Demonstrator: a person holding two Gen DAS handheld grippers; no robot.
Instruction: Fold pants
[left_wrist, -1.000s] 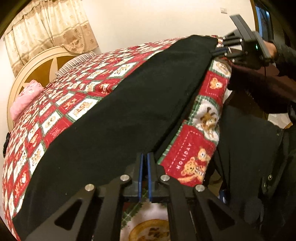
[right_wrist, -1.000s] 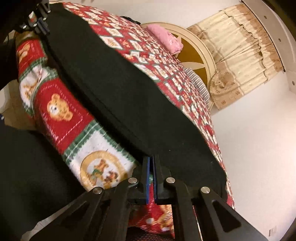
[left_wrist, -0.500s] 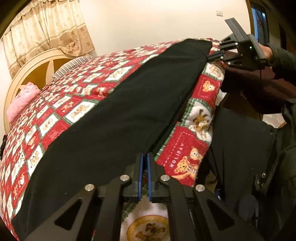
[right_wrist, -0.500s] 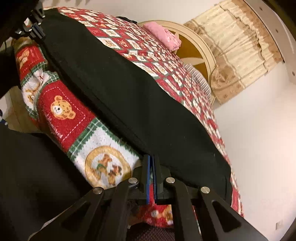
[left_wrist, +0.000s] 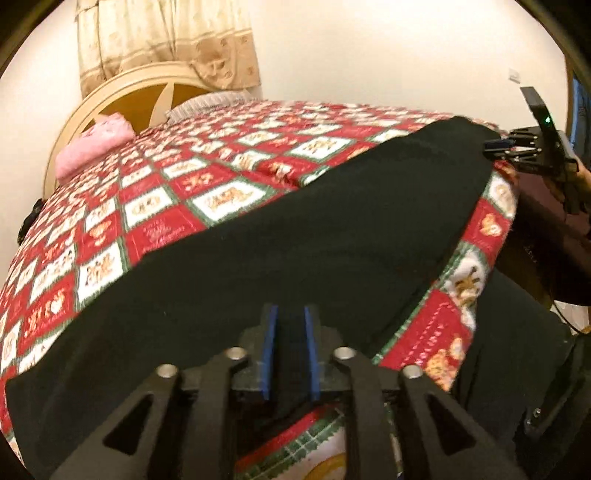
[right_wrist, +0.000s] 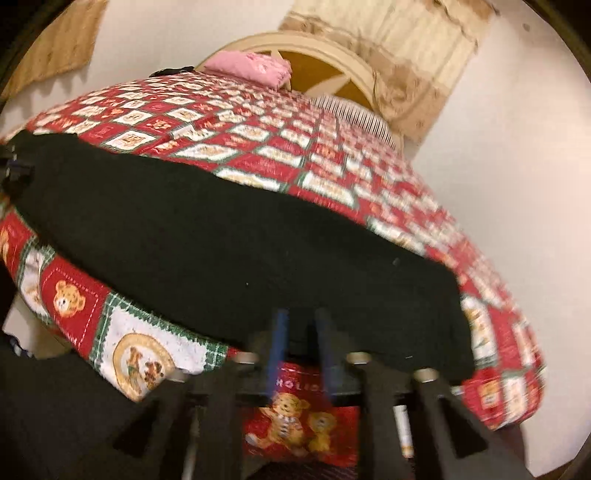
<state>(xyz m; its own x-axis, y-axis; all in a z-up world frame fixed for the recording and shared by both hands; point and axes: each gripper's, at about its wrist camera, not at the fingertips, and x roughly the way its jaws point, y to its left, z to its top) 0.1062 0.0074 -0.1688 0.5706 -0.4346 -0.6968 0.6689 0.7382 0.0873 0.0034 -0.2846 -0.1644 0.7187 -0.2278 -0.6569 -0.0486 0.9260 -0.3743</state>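
Two grippers letting go at once, release step of a fold by the look of it. Left gripper (left_wrist: 289, 352) with jaws opening, dark cloth of the pants (left_wrist: 295, 251) between the blue pads but no longer pinched. Right gripper (right_wrist: 301, 354) likewise opening, jaws parted just past the near hem, only the teddy-bear bedspread (right_wrist: 258, 158) showing between them. Pants spread flat across the bed, stretching ahead of both sets of jaws along the near edge. Next move, probably: backing clear without dragging the hem, then finding fresh corners for another fold. Both tools pitched downward toward the bed edge, facing each other from opposite ends of the pants.
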